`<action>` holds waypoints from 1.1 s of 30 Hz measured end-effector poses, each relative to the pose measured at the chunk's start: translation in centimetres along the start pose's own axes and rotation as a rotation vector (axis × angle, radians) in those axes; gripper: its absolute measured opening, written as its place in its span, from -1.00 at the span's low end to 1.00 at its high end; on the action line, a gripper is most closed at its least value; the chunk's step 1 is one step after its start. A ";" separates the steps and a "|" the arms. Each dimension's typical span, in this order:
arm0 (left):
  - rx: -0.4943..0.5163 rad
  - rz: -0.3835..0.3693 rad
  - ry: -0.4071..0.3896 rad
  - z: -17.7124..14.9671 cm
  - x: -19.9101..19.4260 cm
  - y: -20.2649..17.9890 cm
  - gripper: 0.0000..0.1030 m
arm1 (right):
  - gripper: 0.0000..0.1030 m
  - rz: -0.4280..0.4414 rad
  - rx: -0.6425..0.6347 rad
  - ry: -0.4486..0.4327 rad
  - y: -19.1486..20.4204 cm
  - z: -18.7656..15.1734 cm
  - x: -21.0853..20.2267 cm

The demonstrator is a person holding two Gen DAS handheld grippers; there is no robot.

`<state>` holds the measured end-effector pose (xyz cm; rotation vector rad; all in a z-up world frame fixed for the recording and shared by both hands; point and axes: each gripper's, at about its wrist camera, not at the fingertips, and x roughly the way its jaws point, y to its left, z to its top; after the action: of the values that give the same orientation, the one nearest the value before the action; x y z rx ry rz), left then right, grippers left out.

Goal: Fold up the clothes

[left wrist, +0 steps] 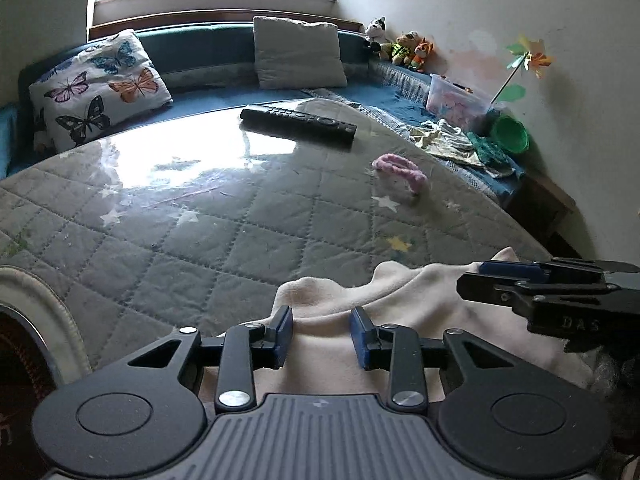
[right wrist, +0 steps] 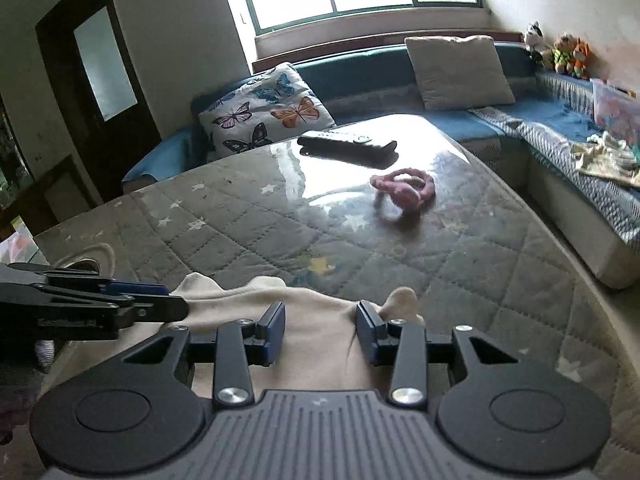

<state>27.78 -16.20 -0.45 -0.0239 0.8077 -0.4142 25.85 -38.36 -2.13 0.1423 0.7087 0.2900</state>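
A cream garment (left wrist: 360, 304) lies crumpled at the near edge of the table; it also shows in the right wrist view (right wrist: 316, 320). My left gripper (left wrist: 321, 332) is open, its blue pads apart over the cloth's left part. My right gripper (right wrist: 320, 330) is open too, over the cloth's right part, and its fingers (left wrist: 508, 276) show from the side in the left wrist view. The left gripper's fingers (right wrist: 132, 296) show at the left of the right wrist view. Neither gripper holds the cloth.
The table (left wrist: 200, 232) has a grey quilted star cover under glossy plastic. On it lie a black remote (left wrist: 298, 120) and a pink fuzzy band (left wrist: 400, 170). A round white-rimmed object (left wrist: 40, 320) sits near left. Sofa cushions, toys, a plastic box and loose clothes lie beyond.
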 end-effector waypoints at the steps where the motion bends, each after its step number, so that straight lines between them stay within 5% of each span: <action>1: -0.001 -0.003 -0.005 0.1 -0.1 0.0 -0.31 | -0.22 0.000 -0.023 -0.010 0.5 0.2 -0.3; 3: 0.008 -0.001 -0.014 0.3 -0.1 -0.2 -0.31 | -0.06 0.016 -0.068 -0.022 1.7 0.6 -0.3; 11: 0.050 0.020 -0.002 0.2 1.5 -0.4 -0.28 | 0.01 -0.027 -0.164 0.029 3.7 0.3 3.3; 24: 0.052 0.029 0.000 0.2 1.6 -0.6 -0.28 | 0.11 -0.046 -0.303 -0.034 5.8 -0.9 -0.6; 33: 0.063 0.041 0.003 0.1 1.6 -0.8 -0.27 | 0.14 -0.001 -0.356 0.013 6.9 -3.6 -2.5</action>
<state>28.59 -17.57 -1.38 0.0515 0.7965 -0.4009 20.17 -32.43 -1.76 -0.1981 0.6594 0.4111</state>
